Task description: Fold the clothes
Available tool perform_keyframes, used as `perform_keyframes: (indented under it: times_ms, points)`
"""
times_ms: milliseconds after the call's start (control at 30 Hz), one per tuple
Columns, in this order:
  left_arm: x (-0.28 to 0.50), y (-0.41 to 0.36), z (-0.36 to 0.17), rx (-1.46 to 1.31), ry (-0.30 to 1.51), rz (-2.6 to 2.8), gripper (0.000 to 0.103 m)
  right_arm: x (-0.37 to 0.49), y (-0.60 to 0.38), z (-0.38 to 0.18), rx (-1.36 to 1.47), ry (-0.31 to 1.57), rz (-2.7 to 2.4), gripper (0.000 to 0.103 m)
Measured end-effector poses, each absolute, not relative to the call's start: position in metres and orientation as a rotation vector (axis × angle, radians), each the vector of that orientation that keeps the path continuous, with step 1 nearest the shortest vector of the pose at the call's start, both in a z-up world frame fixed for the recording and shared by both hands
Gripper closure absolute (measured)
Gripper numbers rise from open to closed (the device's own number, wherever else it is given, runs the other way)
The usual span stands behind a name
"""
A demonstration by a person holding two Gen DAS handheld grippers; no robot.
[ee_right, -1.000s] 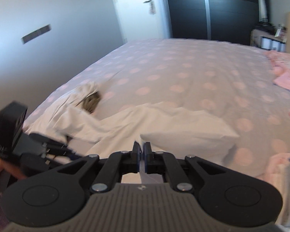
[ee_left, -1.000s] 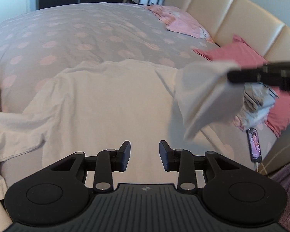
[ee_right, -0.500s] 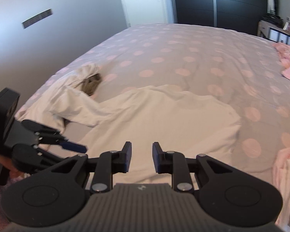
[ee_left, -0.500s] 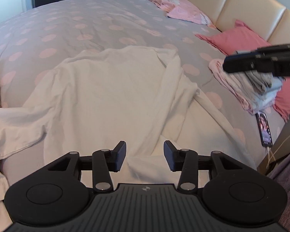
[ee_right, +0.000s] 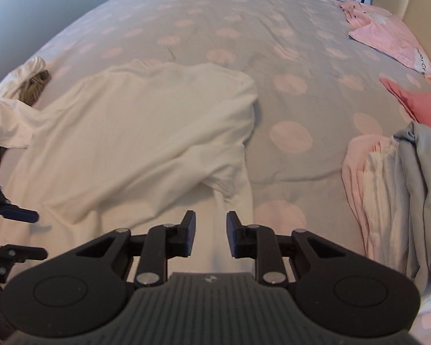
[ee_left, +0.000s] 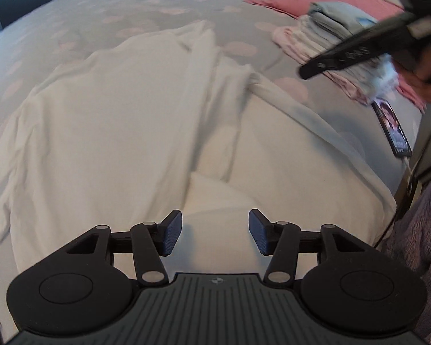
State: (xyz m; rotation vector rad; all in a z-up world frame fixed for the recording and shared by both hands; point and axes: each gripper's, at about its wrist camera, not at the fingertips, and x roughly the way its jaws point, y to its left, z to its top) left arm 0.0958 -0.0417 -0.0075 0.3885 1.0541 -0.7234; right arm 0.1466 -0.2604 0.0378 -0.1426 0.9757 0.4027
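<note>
Left gripper (ee_left: 215, 231): jaws spread wide, nothing between the pads, poised just above the near hem of the white shirt (ee_left: 123, 120). Right gripper (ee_right: 211, 234): jaws parted by a narrower gap, likewise empty, hovering over the shirt's near right edge, beside a folded-in sleeve (ee_right: 230, 178). In the left wrist view the right gripper appears as a dark blurred bar at upper right (ee_left: 359, 49), held by a hand (ee_left: 428, 83); in the right wrist view the left gripper's fingers (ee_right: 17, 215) enter at the left edge.

The white shirt lies spread on the bed's grey duvet with pink dots (ee_right: 215, 28), near the front edge, its right side turned inward along a lengthwise crease; whether it lies face up or down cannot be told. Its left sleeve trails toward a crumpled white garment (ee_right: 11, 115) over a brownish item (ee_right: 34, 86).

To the right, well apart from the shirt, stands a stack of folded clothes (ee_right: 388, 178), pink below and grey above. A phone (ee_left: 393, 129) lies at the bed's edge just beside it. Pink pillows (ee_right: 388, 34) rest by the cream headboard (ee_right: 416, 0).
</note>
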Motion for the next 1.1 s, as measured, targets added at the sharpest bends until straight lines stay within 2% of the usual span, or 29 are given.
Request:
perform_keyframes:
  times_ms: [200,333,367,467,767,1100]
  points:
    - [0.074,-0.084,-0.045,0.669,1.07,-0.756,0.056,0.163,-0.283,0.003,-0.151,1.031,0.342,0.077]
    - [0.084,-0.078,-0.054,0.677,1.125,-0.745,0.078,0.171,-0.289,-0.01,-0.153,1.028,0.345,0.078]
    - [0.091,-0.072,-0.051,0.638,1.147,-0.747,0.089,0.173,-0.289,-0.013,-0.156,1.027,0.352,0.078]
    - [0.108,-0.053,-0.032,0.543,1.133,-0.721,0.101,0.177,-0.286,-0.02,-0.177,1.019,0.374,0.083]
    - [0.153,0.039,0.051,0.187,0.906,-0.49,0.102,0.185,-0.274,-0.032,-0.247,0.97,0.449,0.083]
    - [0.182,0.048,0.061,0.093,0.862,-0.431,0.102,0.195,-0.249,-0.054,-0.33,0.963,0.488,0.083]
